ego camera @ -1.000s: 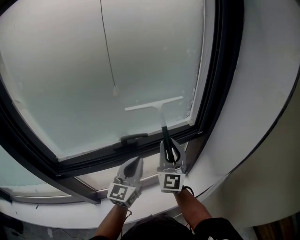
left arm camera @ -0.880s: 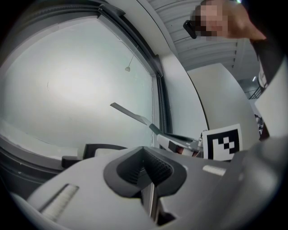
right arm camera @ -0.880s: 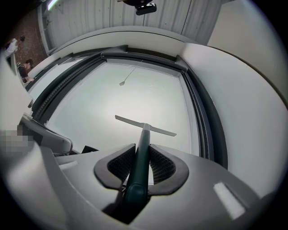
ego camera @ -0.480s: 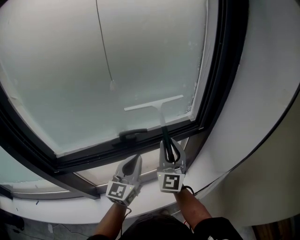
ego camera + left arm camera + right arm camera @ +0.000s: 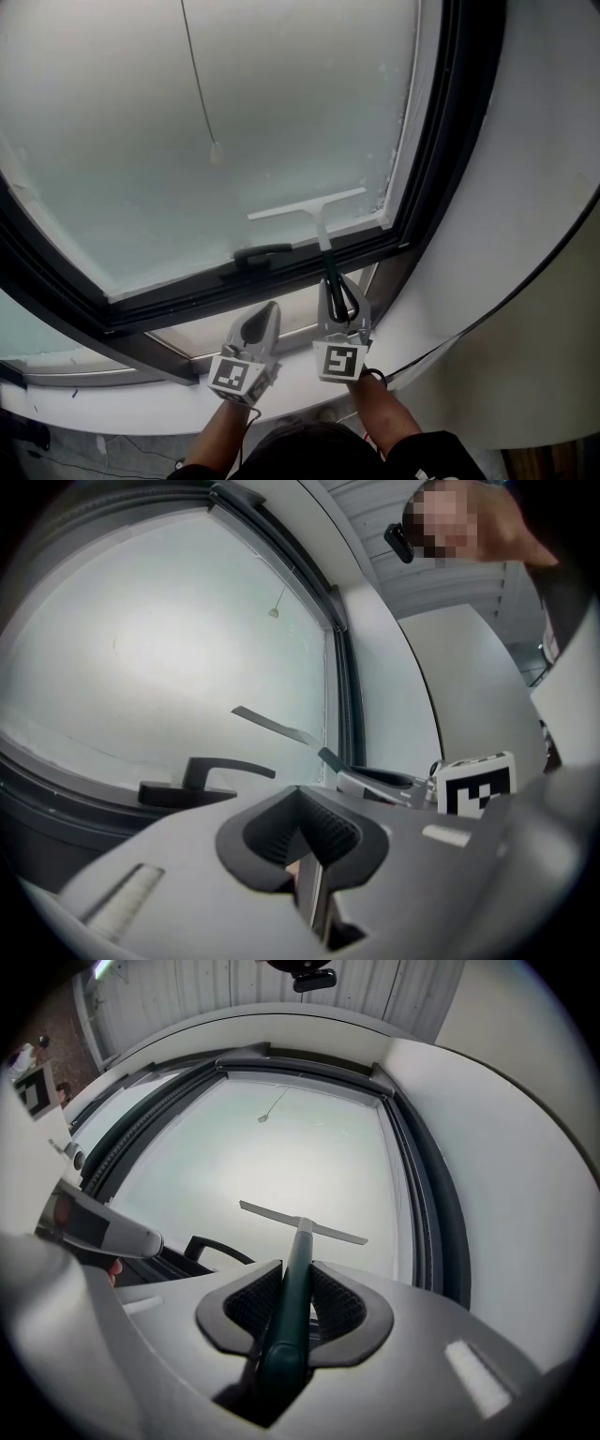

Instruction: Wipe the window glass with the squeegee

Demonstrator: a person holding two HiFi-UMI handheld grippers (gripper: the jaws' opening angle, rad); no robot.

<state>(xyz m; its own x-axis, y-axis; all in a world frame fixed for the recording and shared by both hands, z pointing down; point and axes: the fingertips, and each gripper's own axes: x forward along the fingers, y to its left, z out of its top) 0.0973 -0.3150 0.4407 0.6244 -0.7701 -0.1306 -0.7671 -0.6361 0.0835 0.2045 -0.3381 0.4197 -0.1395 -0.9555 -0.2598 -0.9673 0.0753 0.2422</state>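
Note:
The squeegee has a white blade and a dark green handle. Its blade lies against the lower right part of the frosted window glass, just above the dark frame. My right gripper is shut on the handle, below the blade. My left gripper hangs to its left, below the frame, jaws shut with nothing between them. In the left gripper view the squeegee and the right gripper show ahead to the right.
A black window handle sits on the bottom frame left of the squeegee. A thin cord with a small pull hangs before the glass. The dark frame runs up the right side beside a white wall. A white sill lies below.
The view has shifted slightly, so the window frame and its handle sit a little higher in the picture. The squeegee blade stays at the same low spot on the glass.

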